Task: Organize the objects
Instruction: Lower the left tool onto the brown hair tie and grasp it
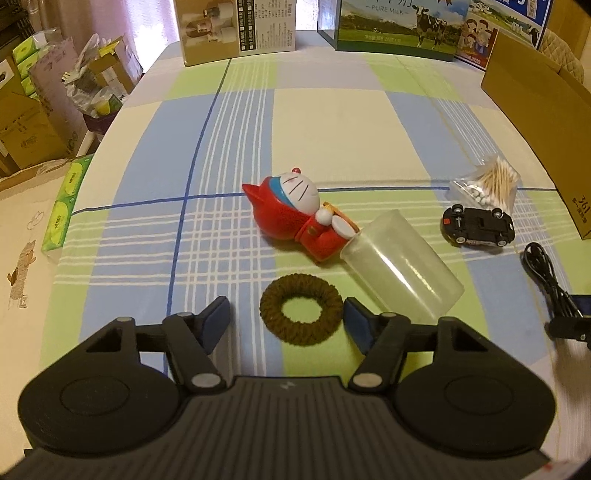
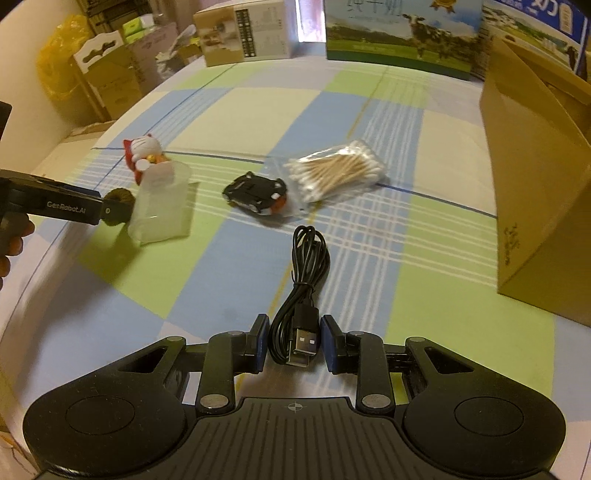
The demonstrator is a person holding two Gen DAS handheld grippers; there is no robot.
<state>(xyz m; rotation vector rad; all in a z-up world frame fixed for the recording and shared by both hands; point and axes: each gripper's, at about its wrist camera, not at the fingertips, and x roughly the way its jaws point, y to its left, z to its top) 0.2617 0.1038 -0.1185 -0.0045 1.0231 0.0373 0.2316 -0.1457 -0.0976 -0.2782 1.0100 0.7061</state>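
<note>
A brown hair tie (image 1: 301, 309) lies flat between the wide-open fingers of my left gripper (image 1: 286, 316), neither pad touching it. Just beyond it lie a clear plastic cup (image 1: 400, 268) on its side and a red cat figure (image 1: 303, 218). My right gripper (image 2: 294, 343) is open around the USB end of a coiled black cable (image 2: 308, 269), with small gaps at both pads. A black toy car (image 2: 256, 194) lies upside down beside a bag of cotton swabs (image 2: 336, 170). The cable (image 1: 546, 277), car (image 1: 476, 223) and swabs (image 1: 487, 182) also show in the left wrist view.
An open brown cardboard box (image 2: 535, 192) stands at the right edge of the checked tablecloth (image 2: 236, 125). Milk cartons (image 1: 395, 29) and another box (image 1: 236, 29) line the far edge. Green tissue packs (image 1: 64, 206) and stacked boxes (image 1: 33, 122) sit off the left side.
</note>
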